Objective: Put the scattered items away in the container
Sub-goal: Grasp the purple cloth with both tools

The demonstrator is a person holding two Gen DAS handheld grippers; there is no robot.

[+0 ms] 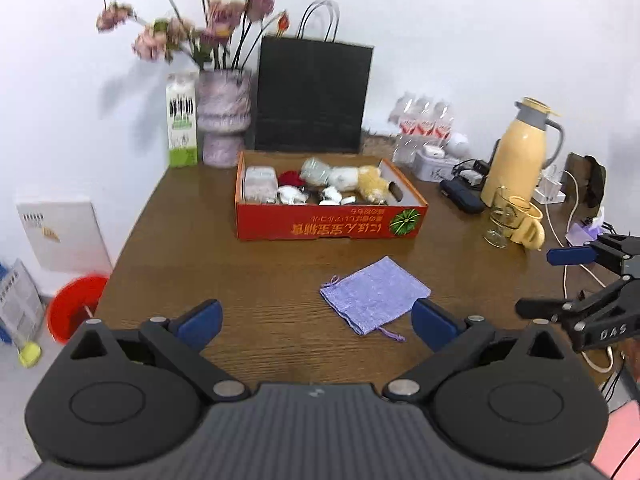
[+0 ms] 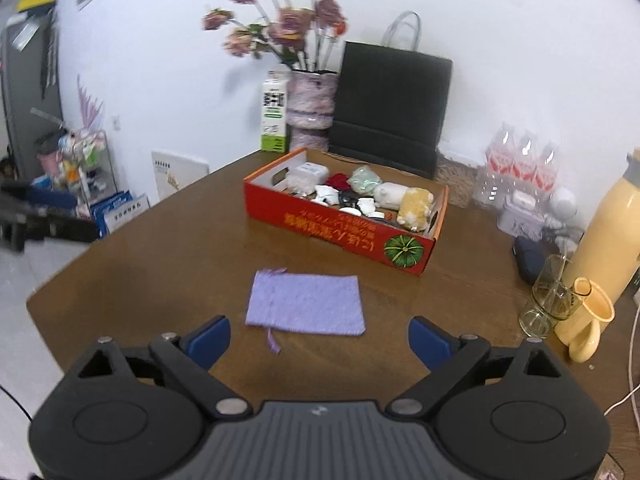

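While wide apart, both grippers' fingers (image 1: 204, 318) empty

wooden table (image 1: 224, 264), red box (image 1: 320, 228), lilac pouch (image 1: 374, 294)

One lilac pouch (image 1: 374, 294), one red box (image 1: 328, 224), one black bag (image 1: 312, 96), one yellow flask (image 1: 516, 156), three water bottles (image 1: 424, 120)
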